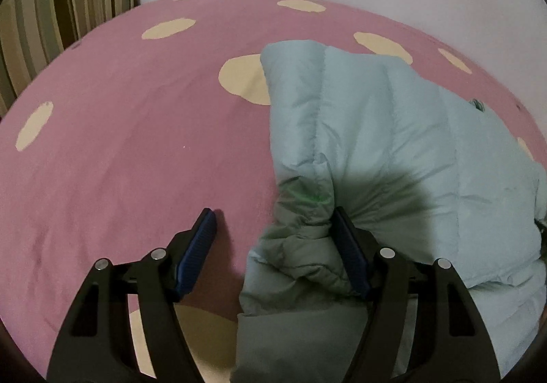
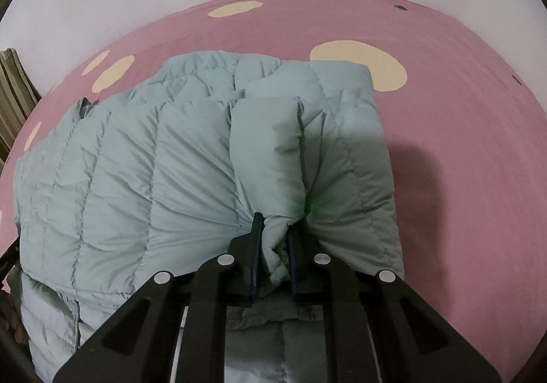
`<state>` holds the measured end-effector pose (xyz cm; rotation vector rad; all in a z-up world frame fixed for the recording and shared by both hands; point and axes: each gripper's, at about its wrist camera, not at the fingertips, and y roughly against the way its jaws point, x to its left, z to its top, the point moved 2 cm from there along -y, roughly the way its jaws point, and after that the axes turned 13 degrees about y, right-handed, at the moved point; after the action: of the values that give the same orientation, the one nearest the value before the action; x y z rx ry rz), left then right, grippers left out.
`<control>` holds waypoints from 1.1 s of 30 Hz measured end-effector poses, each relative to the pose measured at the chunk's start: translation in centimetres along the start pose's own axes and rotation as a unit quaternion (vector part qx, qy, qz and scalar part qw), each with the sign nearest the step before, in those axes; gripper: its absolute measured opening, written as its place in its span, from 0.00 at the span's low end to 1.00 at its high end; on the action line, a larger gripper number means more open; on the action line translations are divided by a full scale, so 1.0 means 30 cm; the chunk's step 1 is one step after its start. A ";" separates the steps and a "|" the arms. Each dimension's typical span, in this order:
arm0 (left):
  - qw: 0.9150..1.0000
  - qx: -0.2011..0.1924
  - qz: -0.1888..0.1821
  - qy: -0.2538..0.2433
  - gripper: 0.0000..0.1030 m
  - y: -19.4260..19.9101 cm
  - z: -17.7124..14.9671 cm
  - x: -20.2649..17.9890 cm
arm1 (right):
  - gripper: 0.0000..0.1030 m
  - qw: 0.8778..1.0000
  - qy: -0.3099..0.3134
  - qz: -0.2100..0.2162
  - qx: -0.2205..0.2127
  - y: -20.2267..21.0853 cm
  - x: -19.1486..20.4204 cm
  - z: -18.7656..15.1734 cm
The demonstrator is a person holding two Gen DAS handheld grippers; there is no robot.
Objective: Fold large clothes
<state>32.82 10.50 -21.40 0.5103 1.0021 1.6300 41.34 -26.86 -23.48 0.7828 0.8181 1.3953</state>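
jacket [image 2: 171, 161] pinched in right claw [image 2: 273, 229], on bedspread [image 2: 461, 161]

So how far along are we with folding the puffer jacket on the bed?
Partly done: the light blue puffer jacket already lies doubled over on the pink dotted bedspread. In hand: the right gripper is shut on a pinch of its near edge, while the left gripper is open, one finger against the jacket's other near corner. Left: close the left gripper and make the next fold.
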 end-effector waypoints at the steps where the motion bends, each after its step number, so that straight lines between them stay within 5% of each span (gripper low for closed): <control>1: 1.000 0.000 0.000 0.004 0.67 0.013 0.006 0.003 | 0.12 1.000 0.000 0.002 -0.001 0.006 -0.003 0.001; 3: 1.000 -0.008 0.007 0.015 0.66 0.054 0.018 0.014 | 0.15 1.000 0.004 0.007 -0.003 0.037 -0.009 0.000; 5: 0.999 -0.034 -0.007 0.029 0.66 0.133 0.038 0.019 | 0.31 1.000 0.013 -0.004 -0.003 0.077 -0.009 0.007; 8: 0.997 -0.054 -0.047 0.040 0.66 0.203 0.074 -0.017 | 0.48 0.997 0.014 -0.040 -0.062 0.195 0.015 0.038; 14: 0.997 -0.035 -0.067 -0.015 0.66 0.141 0.038 -0.199 | 0.47 0.994 0.059 0.009 -0.090 0.199 0.178 0.079; 21: 0.999 0.007 -0.037 -0.033 0.67 -0.013 -0.022 -0.245 | 0.47 0.995 0.091 0.036 -0.015 0.000 0.236 0.018; 25: 0.999 0.009 -0.036 -0.028 0.62 0.045 -0.002 -0.254 | 0.47 0.996 0.080 0.037 -0.020 0.057 0.236 0.045; 30: 0.994 -0.033 -0.103 -0.030 0.64 0.147 0.084 -0.334 | 0.47 0.996 0.064 0.042 -0.055 0.090 0.248 0.129; 33: 0.994 -0.039 -0.088 -0.047 0.64 0.092 0.104 -0.387 | 0.47 0.996 0.059 0.040 -0.053 0.042 0.260 0.182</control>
<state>37.16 0.58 -15.47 0.4304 0.8838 1.4685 45.44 -18.99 -19.84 0.6625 0.8040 1.5547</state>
